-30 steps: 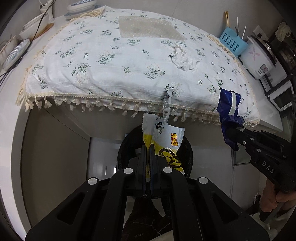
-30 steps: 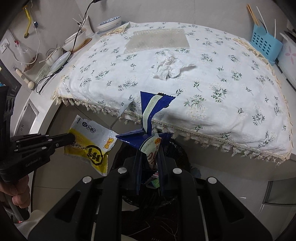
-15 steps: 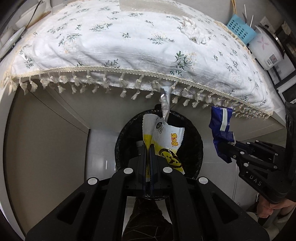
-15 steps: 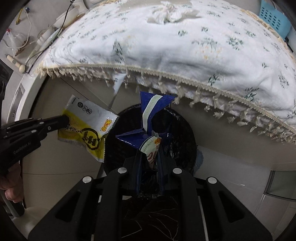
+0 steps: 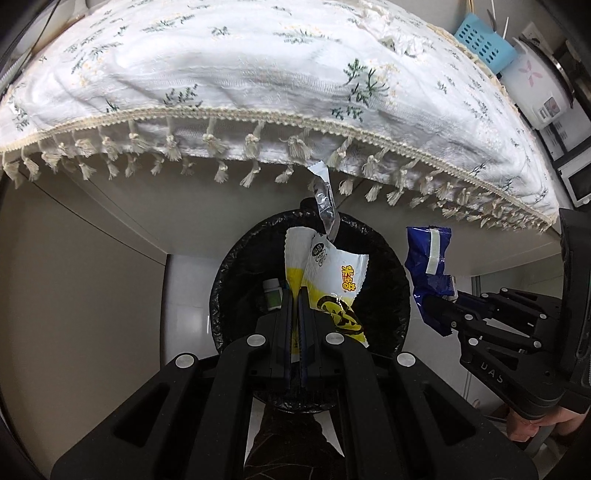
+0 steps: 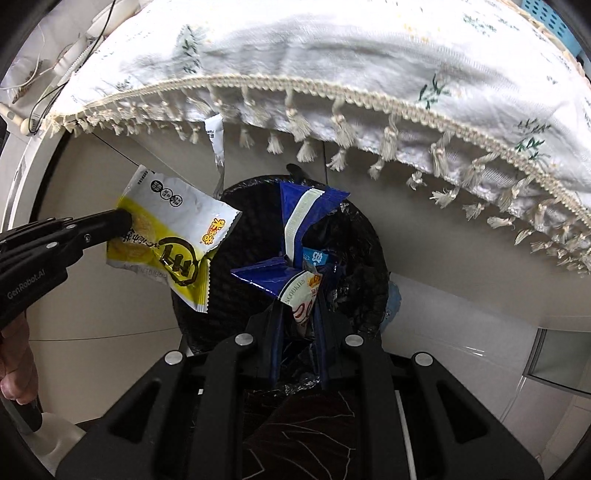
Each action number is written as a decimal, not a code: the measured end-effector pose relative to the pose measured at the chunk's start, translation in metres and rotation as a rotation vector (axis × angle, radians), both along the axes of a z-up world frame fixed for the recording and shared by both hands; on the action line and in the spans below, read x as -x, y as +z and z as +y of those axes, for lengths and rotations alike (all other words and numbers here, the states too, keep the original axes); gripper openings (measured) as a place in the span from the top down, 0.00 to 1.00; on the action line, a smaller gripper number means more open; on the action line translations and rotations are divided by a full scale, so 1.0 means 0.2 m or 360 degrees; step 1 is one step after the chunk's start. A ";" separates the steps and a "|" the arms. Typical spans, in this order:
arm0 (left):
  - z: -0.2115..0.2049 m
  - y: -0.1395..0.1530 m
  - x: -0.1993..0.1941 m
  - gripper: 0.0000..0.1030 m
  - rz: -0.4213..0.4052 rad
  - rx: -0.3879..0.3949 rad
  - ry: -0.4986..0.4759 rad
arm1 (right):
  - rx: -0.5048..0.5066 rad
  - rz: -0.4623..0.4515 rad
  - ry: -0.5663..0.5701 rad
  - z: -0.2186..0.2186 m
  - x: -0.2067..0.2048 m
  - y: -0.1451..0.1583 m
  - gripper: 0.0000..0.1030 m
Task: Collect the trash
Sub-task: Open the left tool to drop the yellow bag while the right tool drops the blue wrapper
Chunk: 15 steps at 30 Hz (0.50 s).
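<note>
My left gripper (image 5: 294,295) is shut on a yellow and white snack wrapper (image 5: 332,280), which hangs over the black-lined bin (image 5: 236,280) below the table edge. In the right wrist view that same wrapper (image 6: 173,236) sits at the left, pinched by the left gripper (image 6: 123,221). My right gripper (image 6: 298,295) is shut on a blue cookie wrapper (image 6: 299,218) above the bin (image 6: 362,258). The blue wrapper (image 5: 428,266) and right gripper (image 5: 430,304) show at the right of the left wrist view. A small green-capped bottle (image 5: 272,293) lies inside the bin.
A white floral tablecloth (image 5: 258,74) with a tasselled fringe (image 6: 332,92) overhangs the bin. A crumpled tissue (image 5: 391,33) lies on it. A blue basket (image 5: 480,37) and a rice cooker (image 5: 535,81) stand at the far right. A person's hand (image 6: 14,354) holds the left gripper.
Both grippers have sunk from above the table edge down toward the bin, each still holding its wrapper. The bin mouth looks larger and the tabletop has slid up out of view.
</note>
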State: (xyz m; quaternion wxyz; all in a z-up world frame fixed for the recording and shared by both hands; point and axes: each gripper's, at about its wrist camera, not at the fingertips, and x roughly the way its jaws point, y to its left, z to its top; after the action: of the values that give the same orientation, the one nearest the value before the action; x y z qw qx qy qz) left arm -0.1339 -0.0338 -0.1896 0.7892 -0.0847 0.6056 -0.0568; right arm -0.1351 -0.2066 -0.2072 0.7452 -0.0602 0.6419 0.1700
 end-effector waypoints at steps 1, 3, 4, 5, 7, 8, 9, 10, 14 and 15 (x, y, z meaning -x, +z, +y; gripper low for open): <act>0.00 -0.02 0.00 0.98 0.0009 0.0002 -0.0001 | 0.0003 0.0003 -0.0004 0.00 0.00 -0.01 0.86; -0.01 -0.04 0.00 0.98 0.0031 -0.0004 -0.0006 | 0.0016 0.0010 -0.0014 0.02 -0.01 -0.04 0.86; -0.02 -0.05 0.00 0.98 0.0036 0.0000 -0.0011 | 0.0017 0.0012 -0.0018 0.03 -0.01 -0.05 0.86; -0.03 -0.06 -0.01 0.98 0.0040 -0.0005 -0.0013 | 0.0019 0.0016 -0.0025 0.03 -0.01 -0.06 0.86; -0.04 -0.07 -0.01 0.98 0.0043 -0.0009 -0.0021 | 0.0020 0.0020 -0.0038 0.01 0.00 -0.07 0.86; -0.04 -0.08 -0.02 0.98 0.0042 -0.0015 -0.0024 | 0.0022 0.0022 -0.0044 0.00 -0.01 -0.07 0.86; -0.05 -0.09 -0.02 0.98 0.0042 -0.0017 -0.0029 | 0.0024 0.0025 -0.0052 0.00 0.00 -0.07 0.86; -0.05 -0.10 -0.02 0.98 0.0039 -0.0019 -0.0034 | 0.0023 0.0028 -0.0059 -0.01 0.00 -0.08 0.86; -0.09 -0.15 -0.04 0.98 0.0040 -0.0040 -0.0062 | 0.0025 0.0036 -0.0093 -0.05 0.00 -0.10 0.86; -0.10 -0.16 -0.05 0.98 0.0040 -0.0047 -0.0070 | 0.0026 0.0037 -0.0103 -0.05 0.00 -0.10 0.86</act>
State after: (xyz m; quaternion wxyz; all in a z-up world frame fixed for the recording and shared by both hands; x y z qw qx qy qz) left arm -0.1247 -0.0541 -0.2222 0.7813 -0.0605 0.6179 -0.0642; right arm -0.1343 -0.2168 -0.2270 0.7422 -0.0434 0.6536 0.1413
